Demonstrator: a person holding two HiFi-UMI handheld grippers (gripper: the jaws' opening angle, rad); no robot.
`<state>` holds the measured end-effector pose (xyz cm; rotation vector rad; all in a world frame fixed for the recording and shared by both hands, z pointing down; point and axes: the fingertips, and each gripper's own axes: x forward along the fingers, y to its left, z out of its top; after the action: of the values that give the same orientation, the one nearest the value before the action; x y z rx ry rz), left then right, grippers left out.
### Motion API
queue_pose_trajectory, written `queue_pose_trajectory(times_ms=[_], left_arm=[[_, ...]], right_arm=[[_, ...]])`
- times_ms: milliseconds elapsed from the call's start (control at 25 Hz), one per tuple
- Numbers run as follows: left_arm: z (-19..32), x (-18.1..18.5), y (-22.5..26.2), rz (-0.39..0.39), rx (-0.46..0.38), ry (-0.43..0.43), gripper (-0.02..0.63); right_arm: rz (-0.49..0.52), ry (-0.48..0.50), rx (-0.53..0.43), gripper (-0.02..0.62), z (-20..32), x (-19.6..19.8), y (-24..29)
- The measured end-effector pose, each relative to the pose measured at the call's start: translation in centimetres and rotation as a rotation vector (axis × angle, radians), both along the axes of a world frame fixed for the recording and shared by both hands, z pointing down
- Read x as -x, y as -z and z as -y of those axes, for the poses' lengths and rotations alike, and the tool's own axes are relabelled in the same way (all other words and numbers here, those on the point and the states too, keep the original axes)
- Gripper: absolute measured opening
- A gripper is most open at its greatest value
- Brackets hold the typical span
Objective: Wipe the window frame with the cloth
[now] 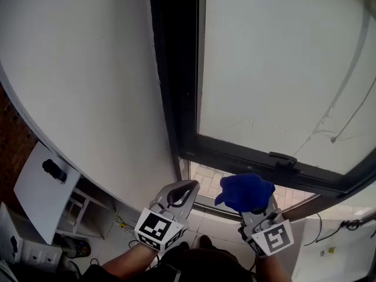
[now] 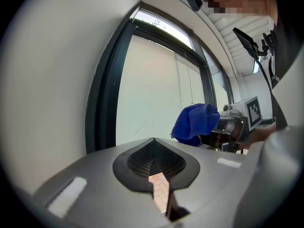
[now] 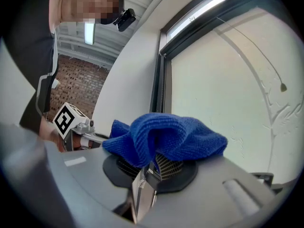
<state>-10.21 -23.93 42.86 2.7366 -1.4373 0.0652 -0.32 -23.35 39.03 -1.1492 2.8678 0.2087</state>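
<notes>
In the head view, my left gripper [image 1: 183, 190] sits at the lower middle of the frame, with its fingers drawn together at the tips and nothing between them. Just to its right, my right gripper [image 1: 255, 209] carries the blue cloth [image 1: 247, 191], bunched over its front end so that the tips are covered. The cloth sits below the bottom rail of the dark window frame [image 1: 176, 81] and I cannot tell whether it touches it. That frame runs up the centre of the picture and slants off to the right, where there is a small latch [image 1: 282, 157]. A white wall [image 1: 76, 75] fills the left side. Brick paving [image 1: 204, 177] shows through the gap below the rail. In the left gripper view, the left gripper [image 2: 154, 152] fills the bottom, its ribbed pads [image 2: 137, 159] meeting at the front, with only a thin slit behind them and empty. The window frame [image 2: 102, 94] stands upright at centre left. The cloth [image 2: 194, 121] is at centre right, held by the right gripper [image 2: 229, 126]. In the right gripper view, the right gripper [image 3: 155, 164] is clamped on the cloth [image 3: 166, 137], which billows out over both pads at the middle of the frame. The window frame [image 3: 159, 87] rises behind it, and the left gripper [image 3: 84, 135] shows at the left edge in front of a brick wall [image 3: 80, 82].
</notes>
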Motion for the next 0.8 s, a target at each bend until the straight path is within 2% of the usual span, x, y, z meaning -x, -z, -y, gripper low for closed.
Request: queue_pose_trajectory(times_ms=[200, 400, 520, 640, 800], left_arm=[[0.9, 1.1, 1.1, -0.028, -0.055, -0.024, -0.008], [0.4, -1.2, -1.9, -0.062, -0.01, -0.156, -0.008], [0.5, -1.9, -1.3, -0.083, 0.0, -0.177, -0.008], [0.5, -3.2, -0.3, -0.068, -0.011, -0.187, -0.008], [-0.1, -5.7, 0.3, -0.039, -0.026, -0.242, -0.008]], right_arm=[[-0.004, -0.063, 0.003, 0.061, 0.0, -0.2, 0.1], [-0.01, -0.162, 0.036, 0.061, -0.6, -2.3, -1.0], [0.01, -0.208, 0.044, 0.061, -0.7, -3.9, -0.8], [0.006, -0.236, 0.017, 0.061, -1.0, -5.7, -0.1], [0.034, -0.249, -0.013, 0.061, -1.0, -8.7, 0.4]])
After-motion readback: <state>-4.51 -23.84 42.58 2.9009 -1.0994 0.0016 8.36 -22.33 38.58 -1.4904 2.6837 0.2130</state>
